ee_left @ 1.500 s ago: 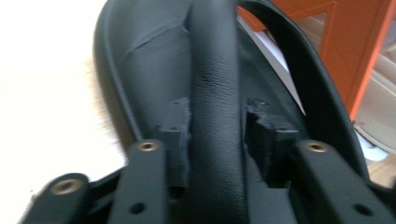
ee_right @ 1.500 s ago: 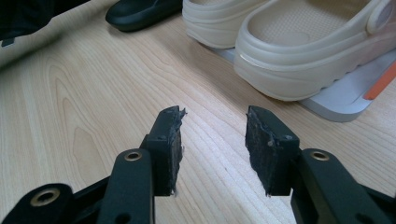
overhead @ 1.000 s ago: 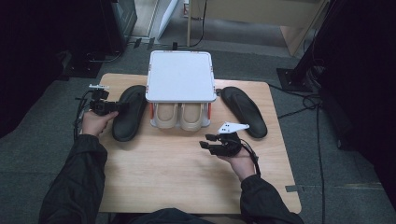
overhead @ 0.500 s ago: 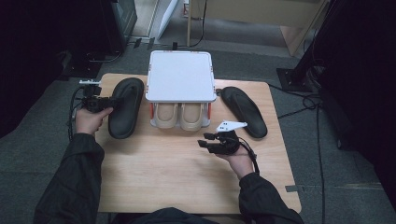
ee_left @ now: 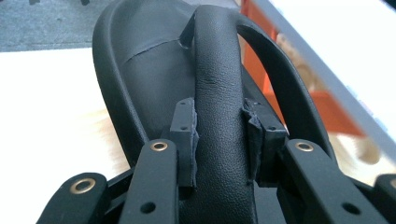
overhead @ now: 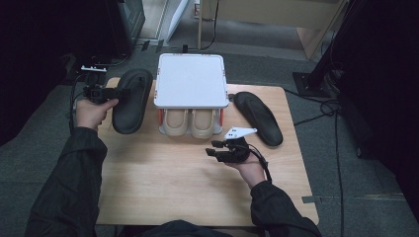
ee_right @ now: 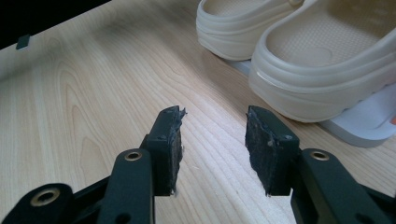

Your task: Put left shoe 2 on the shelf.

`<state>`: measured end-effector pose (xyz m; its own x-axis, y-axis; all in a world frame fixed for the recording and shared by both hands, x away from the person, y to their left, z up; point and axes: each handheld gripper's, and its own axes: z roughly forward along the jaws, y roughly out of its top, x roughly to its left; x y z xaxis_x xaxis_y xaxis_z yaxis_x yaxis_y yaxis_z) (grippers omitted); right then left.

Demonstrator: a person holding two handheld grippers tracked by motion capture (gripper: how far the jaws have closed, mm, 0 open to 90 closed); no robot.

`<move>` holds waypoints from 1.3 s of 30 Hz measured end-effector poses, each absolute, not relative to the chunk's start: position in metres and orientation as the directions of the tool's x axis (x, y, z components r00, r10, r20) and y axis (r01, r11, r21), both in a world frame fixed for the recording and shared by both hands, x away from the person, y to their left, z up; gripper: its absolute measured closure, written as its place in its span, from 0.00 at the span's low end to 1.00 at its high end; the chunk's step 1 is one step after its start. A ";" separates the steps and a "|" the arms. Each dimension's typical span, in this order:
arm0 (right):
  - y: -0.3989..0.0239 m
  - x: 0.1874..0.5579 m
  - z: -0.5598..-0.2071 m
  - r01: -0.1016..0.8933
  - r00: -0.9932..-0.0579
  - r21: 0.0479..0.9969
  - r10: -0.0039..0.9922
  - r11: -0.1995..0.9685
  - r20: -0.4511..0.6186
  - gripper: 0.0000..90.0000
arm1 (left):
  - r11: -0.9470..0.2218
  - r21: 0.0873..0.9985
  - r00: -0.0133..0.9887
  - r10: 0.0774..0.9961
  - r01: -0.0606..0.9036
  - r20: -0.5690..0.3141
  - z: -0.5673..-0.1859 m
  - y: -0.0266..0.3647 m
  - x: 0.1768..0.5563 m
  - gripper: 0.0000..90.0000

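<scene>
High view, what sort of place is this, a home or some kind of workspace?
Probably a lab or workshop set up for recording, not a home: a bare light wooden table on grey carpet floor, loose black cables across it, and a small white two-tier shoe rack staged with cream clogs.

Black sandal (overhead: 129,101), cream clogs (overhead: 190,122) — white rack (overhead: 190,79), pale wood table (overhead: 168,187).

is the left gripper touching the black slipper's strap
Touching. The left gripper view shows the left gripper with its pads pressed on either side of the strap of the black slipper, no gap on either side.
</scene>
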<state>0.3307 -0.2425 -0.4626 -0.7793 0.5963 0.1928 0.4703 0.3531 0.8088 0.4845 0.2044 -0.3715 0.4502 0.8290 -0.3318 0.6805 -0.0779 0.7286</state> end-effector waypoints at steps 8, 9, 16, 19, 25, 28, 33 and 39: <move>-0.239 0.329 -0.461 0.458 -0.794 0.811 0.577 0.363 0.191 0.62 | -0.079 0.738 0.444 0.840 0.670 -0.313 -0.339 0.196 0.492 0.76; -0.239 0.329 -0.461 0.458 -0.795 0.811 0.577 0.364 0.190 0.62 | -0.078 0.740 0.445 0.839 0.668 -0.313 -0.335 0.194 0.493 0.76; -0.241 0.329 -0.461 0.459 -0.793 0.811 0.579 0.362 0.190 0.62 | -0.112 0.739 0.452 0.847 0.664 -0.278 -0.308 0.175 0.502 0.76; -0.241 0.329 -0.461 0.461 -0.792 0.810 0.580 0.361 0.192 0.62 | -0.089 0.743 0.447 0.843 0.663 -0.299 -0.299 0.169 0.506 0.76; -0.242 0.330 -0.462 0.464 -0.791 0.806 0.582 0.367 0.190 0.62 | -0.078 0.753 0.451 0.839 0.654 -0.304 -0.289 0.153 0.513 0.76; -0.242 0.330 -0.461 0.465 -0.789 0.808 0.582 0.362 0.194 0.62 | -0.069 0.755 0.458 0.829 0.652 -0.320 -0.285 0.143 0.515 0.76; -0.243 0.329 -0.461 0.458 -0.793 0.811 0.579 0.363 0.189 0.62 | -0.094 0.758 0.474 0.827 0.646 -0.302 -0.282 0.124 0.518 0.76; -0.245 0.329 -0.460 0.460 -0.791 0.813 0.581 0.358 0.192 0.62 | -0.113 0.753 0.481 0.827 0.648 -0.290 -0.284 0.105 0.524 0.76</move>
<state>0.3292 -0.2445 -0.4597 -0.7909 0.5812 0.1918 0.4600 0.3578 0.8127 0.5239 0.1052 -0.2835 0.4807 0.8275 -0.2902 0.6483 -0.1125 0.7530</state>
